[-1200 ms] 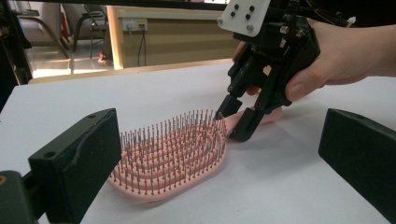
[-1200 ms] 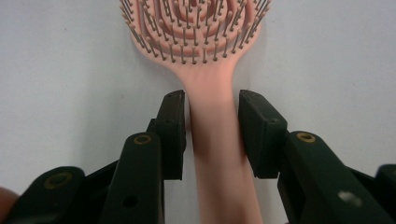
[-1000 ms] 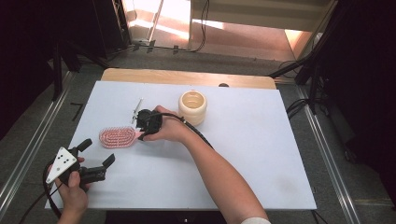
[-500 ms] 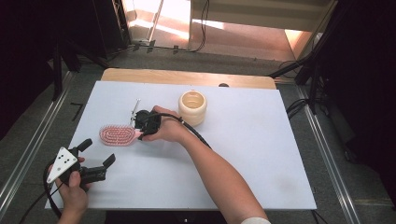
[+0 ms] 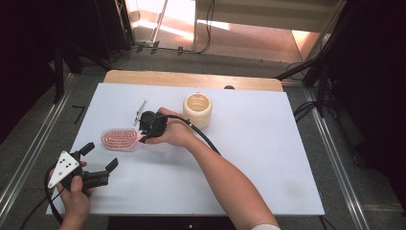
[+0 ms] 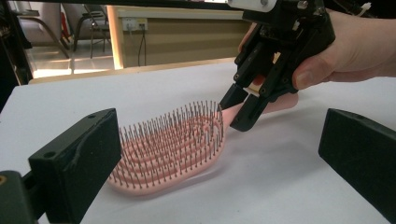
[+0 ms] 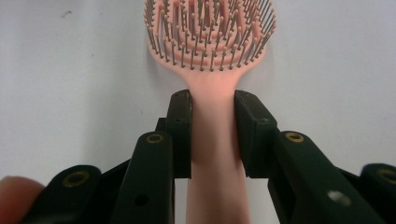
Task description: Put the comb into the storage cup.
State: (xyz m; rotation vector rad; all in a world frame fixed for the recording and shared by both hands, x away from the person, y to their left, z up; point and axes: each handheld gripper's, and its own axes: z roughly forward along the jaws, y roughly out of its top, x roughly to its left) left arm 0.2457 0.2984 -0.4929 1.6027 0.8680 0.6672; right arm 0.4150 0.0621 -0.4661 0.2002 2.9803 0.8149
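Stretching across the middle is the white table (image 5: 268, 163), the biggest thing out here, and every place gets called from the pink hairbrush (image 5: 119, 139) lying on it. The brush lies bristles up, its head flat on the sheet and its handle reaching toward the right hand.

Beyond the brush's handle end, farther from the person and well apart from it, stands a cream jar (image 5: 197, 109), upright, mouth open to the ceiling. Between jar and brush, just past the handle, a thin metal piece (image 5: 140, 110) lies on the sheet; too small to say what it is.

Now the right gripper (image 7: 212, 135): it sits right at the brush's handle, and its two black jaws are pressed against the handle's sides just below the bristled head, pinching it. In the left gripper view you can see the same clamp, the jaws angled down onto the handle while the brush head rests on the table (image 6: 280, 186).

On the near side of the brush, toward the person and apart from it, the left gripper (image 5: 99, 161) hangs in the left hand with its jaws spread wide, nothing between them, facing the brush (image 6: 173, 144).
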